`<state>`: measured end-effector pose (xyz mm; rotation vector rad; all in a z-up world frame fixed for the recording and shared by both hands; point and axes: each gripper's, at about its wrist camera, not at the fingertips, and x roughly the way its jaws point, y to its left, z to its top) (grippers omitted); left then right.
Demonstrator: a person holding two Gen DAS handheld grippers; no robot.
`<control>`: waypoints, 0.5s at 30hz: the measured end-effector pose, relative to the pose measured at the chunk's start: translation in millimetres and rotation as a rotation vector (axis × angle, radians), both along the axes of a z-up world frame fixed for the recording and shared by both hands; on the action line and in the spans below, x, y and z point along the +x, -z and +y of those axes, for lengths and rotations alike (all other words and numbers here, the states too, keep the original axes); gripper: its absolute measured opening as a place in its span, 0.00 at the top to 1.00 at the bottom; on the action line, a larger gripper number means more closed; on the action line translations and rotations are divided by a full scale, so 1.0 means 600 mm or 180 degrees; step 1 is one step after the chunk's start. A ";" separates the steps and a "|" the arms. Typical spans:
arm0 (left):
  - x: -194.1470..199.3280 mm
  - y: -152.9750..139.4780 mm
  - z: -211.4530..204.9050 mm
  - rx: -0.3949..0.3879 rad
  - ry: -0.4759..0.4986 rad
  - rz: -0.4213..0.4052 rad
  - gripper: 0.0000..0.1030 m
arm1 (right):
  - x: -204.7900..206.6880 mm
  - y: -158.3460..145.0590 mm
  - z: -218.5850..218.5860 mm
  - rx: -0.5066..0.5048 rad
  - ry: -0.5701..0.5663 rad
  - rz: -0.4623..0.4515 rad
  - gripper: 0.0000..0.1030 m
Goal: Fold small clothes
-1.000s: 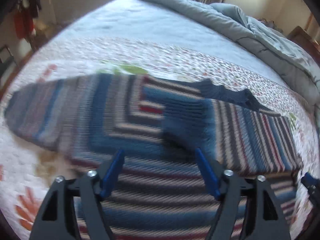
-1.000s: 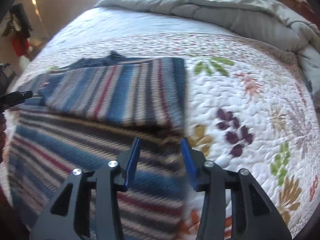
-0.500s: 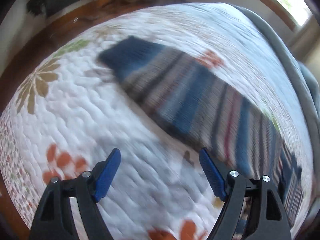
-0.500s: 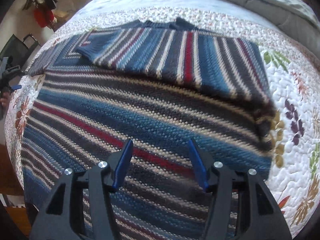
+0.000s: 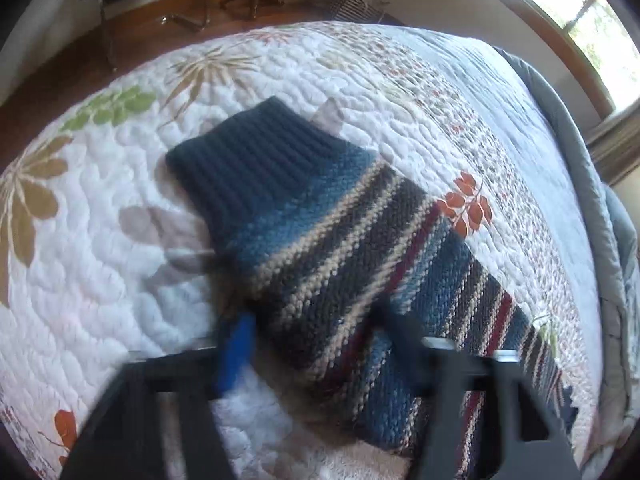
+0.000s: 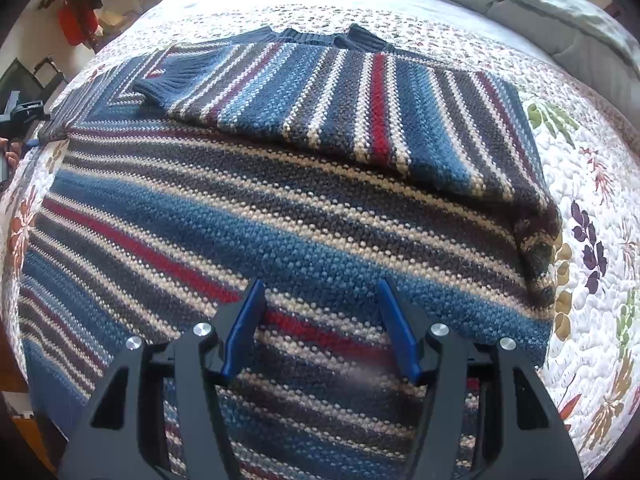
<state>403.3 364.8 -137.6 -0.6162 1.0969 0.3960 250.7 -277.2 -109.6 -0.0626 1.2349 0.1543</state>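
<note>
While left hand-held gripper (image 5: 316, 340) closes across sleeve (image 5: 320, 232) edge, right hand-held gripper (image 6: 320, 328) open above sweater (image 6: 280, 200); bare quilt (image 5: 100, 260) alongside.

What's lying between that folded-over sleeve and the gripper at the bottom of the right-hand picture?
Only the sweater's own striped body, spread flat on the quilt. In the right wrist view, nothing else sits between the folded sleeve and the right gripper.

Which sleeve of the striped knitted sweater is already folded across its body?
The right-hand sleeve, its navy cuff resting on the chest; the other sleeve lies stretched out on the floral quilt.
</note>
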 end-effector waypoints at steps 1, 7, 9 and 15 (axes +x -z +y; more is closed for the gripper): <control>0.001 -0.002 -0.004 0.0029 -0.0003 0.0000 0.63 | 0.000 0.000 0.001 -0.0003 0.0002 -0.0012 0.43; 0.006 -0.033 -0.040 0.0001 -0.0008 -0.0311 0.87 | -0.003 -0.004 -0.007 0.0068 0.0065 -0.0084 0.43; 0.005 -0.055 -0.065 0.0090 0.0080 -0.0427 0.87 | -0.008 -0.007 -0.012 0.0031 0.0057 -0.0135 0.43; 0.013 -0.145 -0.235 0.0429 0.0832 -0.0854 0.87 | -0.024 -0.013 -0.017 -0.0246 -0.0006 -0.0334 0.41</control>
